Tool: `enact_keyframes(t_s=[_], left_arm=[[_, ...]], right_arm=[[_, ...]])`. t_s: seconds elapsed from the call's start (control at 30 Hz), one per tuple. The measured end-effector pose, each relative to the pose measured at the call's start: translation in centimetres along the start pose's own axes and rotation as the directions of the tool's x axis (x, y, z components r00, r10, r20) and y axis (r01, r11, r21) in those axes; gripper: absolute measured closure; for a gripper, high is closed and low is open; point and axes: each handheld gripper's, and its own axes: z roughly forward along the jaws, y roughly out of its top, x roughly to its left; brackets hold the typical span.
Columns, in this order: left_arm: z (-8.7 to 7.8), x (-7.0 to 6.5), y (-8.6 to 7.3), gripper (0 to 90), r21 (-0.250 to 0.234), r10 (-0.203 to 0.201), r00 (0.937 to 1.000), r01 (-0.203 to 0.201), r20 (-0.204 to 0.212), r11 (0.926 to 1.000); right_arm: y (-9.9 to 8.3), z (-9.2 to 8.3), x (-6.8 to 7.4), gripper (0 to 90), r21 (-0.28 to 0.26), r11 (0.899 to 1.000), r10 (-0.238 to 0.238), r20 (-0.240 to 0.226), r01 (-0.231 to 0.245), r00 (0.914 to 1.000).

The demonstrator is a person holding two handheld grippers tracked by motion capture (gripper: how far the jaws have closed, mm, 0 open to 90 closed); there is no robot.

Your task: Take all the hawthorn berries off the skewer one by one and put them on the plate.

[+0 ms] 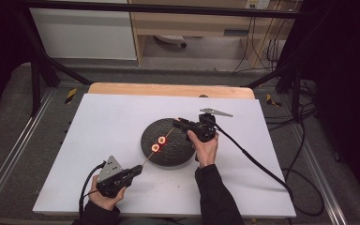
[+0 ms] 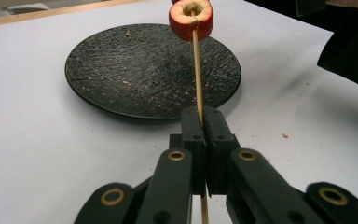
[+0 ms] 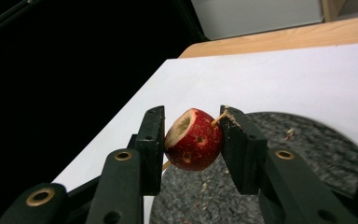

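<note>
Skewer [image 1: 151,153] work is well under way: the thin wooden stick runs from my left gripper [image 1: 136,170], low at the near edge of the white table [image 1: 98,140], up and across the dark round plate [image 1: 180,157] toward my right gripper [image 1: 180,123]. My left gripper [image 2: 204,122] has its jaws pinched fully together on the near end of the stick, which passes straight between the pads. From above I count two cored red fruit pieces [image 1: 158,143] already threaded, sitting side by side over the plate. My right gripper [image 3: 192,135] is clamped on a third red fruit piece [image 3: 193,140], pads pressing both its sides, and the stick's tip pokes out of it against the right pad, so I judge this one is pierced through at the far end. What seems left is to slide it down toward the other two and let go; whether more fruit is meant to follow I cannot tell, since the plate holds nothing but crumbs [image 2: 135,84]
</note>
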Motion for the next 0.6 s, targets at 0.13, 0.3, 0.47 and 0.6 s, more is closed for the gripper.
enact_keyframes(t_s=[0.13,0.3,0.47,0.6], left_arm=[[-0.1,0.0,0.0,88.3,-0.003,-0.002,1.0000,0.002,-0.001,1.0000],[-0.1,0.1,0.0,88.3,-0.002,-0.001,1.0000,0.001,-0.002,1.0000],[-0.2,0.1,0.0,88.3,-0.003,-0.002,1.0000,0.002,-0.005,1.0000],[-0.3,0.3,-0.1,88.3,-0.006,-0.008,0.9999,0.007,-0.010,1.0000]], right_arm=[[0.8,-0.2,-0.5,62.5,-0.011,1.000,-0.005,0.020,0.005,0.9998],[1.5,-0.4,-1.1,62.5,-0.015,1.000,-0.014,0.041,0.014,0.9990],[2.6,-0.7,-1.8,62.5,-0.028,0.999,-0.023,0.069,0.025,0.9973],[2.9,-0.7,-2.2,62.4,-0.018,0.999,-0.032,0.089,0.034,0.9955]])
